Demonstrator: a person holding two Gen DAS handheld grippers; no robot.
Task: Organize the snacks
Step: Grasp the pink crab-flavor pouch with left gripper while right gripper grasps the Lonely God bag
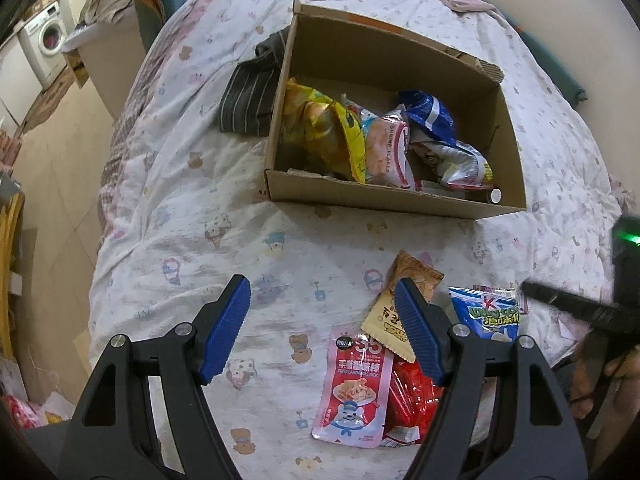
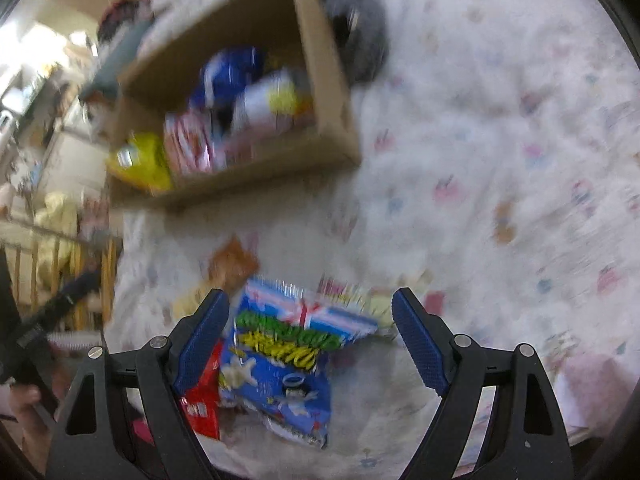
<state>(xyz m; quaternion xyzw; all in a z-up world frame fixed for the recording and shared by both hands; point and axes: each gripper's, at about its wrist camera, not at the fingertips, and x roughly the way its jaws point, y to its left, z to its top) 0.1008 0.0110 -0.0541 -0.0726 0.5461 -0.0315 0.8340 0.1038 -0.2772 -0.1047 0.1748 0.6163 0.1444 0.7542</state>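
An open cardboard box (image 1: 400, 200) on the bed holds several snack bags; it shows blurred in the right wrist view as the box (image 2: 332, 120). In front of it lie a pink crab-stick pouch (image 1: 352, 392), a red pack (image 1: 416, 396), a tan and yellow sachet (image 1: 386, 312) and a blue bag (image 1: 488, 316). My left gripper (image 1: 324, 300) hangs open above the quilt, its right finger over the sachet and red pack. My right gripper (image 2: 310, 308) is open over the blue bag (image 2: 280, 360), beside the red pack (image 2: 204, 392); nothing is pinched.
A striped grey cloth (image 1: 252, 96) lies left of the box. The patterned quilt (image 1: 200, 220) covers the bed, whose edge drops to the floor at left. A washing machine (image 1: 46, 36) stands far left. A wooden rail (image 2: 60, 264) shows at left in the right wrist view.
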